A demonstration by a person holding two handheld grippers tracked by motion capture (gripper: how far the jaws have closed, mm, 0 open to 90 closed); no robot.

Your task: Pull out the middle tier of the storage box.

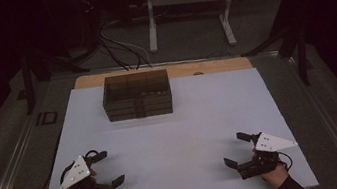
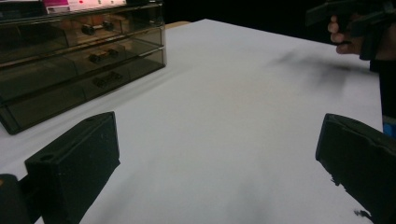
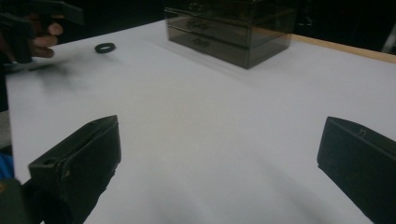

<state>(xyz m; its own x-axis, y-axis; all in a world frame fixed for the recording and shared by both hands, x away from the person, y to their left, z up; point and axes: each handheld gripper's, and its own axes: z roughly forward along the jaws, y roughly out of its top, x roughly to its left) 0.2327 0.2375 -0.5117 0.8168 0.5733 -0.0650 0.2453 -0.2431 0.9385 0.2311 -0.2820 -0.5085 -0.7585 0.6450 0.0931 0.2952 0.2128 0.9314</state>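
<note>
The drawer box [image 1: 137, 95] is sitting at the far edge of the white table [image 1: 183, 138], left of centre, well apart from both grippers. It is a smoky, see-through unit with stacked drawers; in the left gripper view small dark items are showing through the drawer fronts [image 2: 100, 57], too dim to identify.

The left gripper [image 1: 108, 169] is hovering at the near left corner of the table, jaws standing wide apart with nothing between them; its own view is showing bare table between the two black jaws. The right gripper [image 1: 235, 151] is hovering at the near right corner, jaws likewise spread wide and gripping nothing.

A small black ring [image 3: 105, 47] is lying on the table in the right gripper view, near the person's left hand [image 3: 39, 39].
</note>
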